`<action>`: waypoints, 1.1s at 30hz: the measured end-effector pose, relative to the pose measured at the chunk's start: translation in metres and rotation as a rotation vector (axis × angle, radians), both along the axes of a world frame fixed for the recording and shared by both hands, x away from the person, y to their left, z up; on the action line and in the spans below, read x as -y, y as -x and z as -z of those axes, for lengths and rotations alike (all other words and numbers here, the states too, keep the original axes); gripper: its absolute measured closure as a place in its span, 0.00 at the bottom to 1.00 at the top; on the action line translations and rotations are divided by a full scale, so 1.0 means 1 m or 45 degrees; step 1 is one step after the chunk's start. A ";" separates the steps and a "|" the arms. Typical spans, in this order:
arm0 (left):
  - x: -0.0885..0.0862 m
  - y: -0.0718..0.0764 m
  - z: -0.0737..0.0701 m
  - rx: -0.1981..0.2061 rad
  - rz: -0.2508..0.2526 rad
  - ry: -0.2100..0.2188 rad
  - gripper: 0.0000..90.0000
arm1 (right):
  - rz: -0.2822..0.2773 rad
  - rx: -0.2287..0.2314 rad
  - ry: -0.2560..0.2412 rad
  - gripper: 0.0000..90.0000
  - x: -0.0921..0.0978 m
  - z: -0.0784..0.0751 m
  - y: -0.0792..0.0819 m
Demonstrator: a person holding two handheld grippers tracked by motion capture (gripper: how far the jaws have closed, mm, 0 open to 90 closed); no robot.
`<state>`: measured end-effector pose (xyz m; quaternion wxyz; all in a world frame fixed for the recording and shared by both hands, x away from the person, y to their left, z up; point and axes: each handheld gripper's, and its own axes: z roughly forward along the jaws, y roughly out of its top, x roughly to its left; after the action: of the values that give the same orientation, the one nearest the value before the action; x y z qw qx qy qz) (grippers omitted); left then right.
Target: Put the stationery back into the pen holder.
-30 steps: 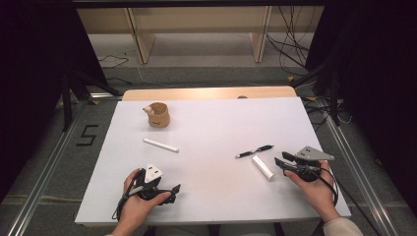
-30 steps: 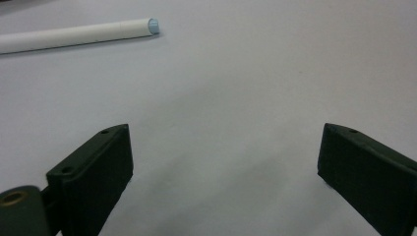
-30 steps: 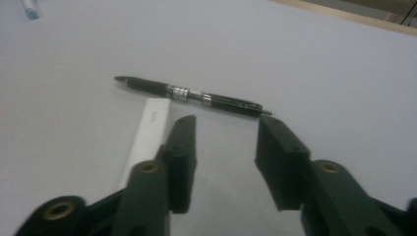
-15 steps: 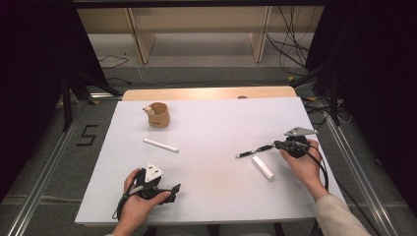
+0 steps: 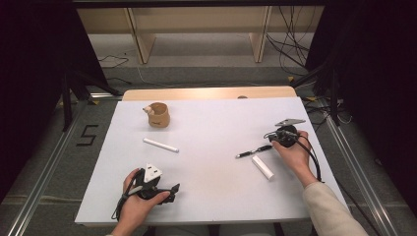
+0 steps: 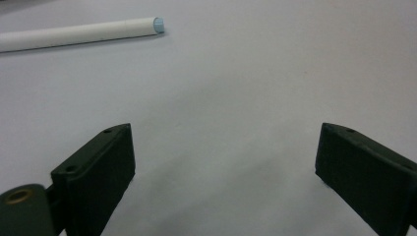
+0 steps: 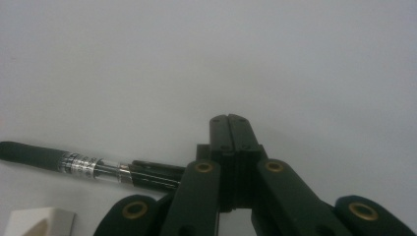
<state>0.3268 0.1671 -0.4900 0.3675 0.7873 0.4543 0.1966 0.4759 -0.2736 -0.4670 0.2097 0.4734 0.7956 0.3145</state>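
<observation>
My right gripper (image 5: 272,135) is at the right of the white table, and its jaws are shut tight with nothing between the tips (image 7: 229,119). A black pen (image 5: 253,151) lies just left of it. In the right gripper view the pen (image 7: 83,163) runs in from the left, and its clip end passes under the jaw linkage. My left gripper (image 5: 173,189) rests near the front edge with its jaws wide open over bare table (image 6: 223,135). A long white stick (image 5: 161,145) lies ahead of it, and its blue-tipped end shows in the left gripper view (image 6: 78,34).
A short white cylinder (image 5: 262,167) lies near my right wrist, just in front of the pen, and its end shows in the right gripper view (image 7: 39,221). A small wooden cup (image 5: 158,115) stands at the back left. The table's right edge (image 5: 319,147) is close to my right hand.
My right hand has moved forward and a little left, from beside the white cylinder up to the pen's right end. The left hand has stayed still.
</observation>
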 end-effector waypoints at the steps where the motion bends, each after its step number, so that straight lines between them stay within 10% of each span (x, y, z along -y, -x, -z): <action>1: 0.000 0.000 0.000 0.003 0.000 0.002 0.09 | -0.003 -0.004 0.000 1.00 0.000 0.000 0.001; 33: 0.001 0.000 0.000 -0.001 0.006 -0.003 0.09 | 0.013 -0.095 0.021 1.00 0.004 0.008 -0.005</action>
<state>0.3271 0.1665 -0.4903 0.3670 0.7889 0.4523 0.1959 0.4806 -0.2774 -0.4746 0.1855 0.4870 0.8031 0.2890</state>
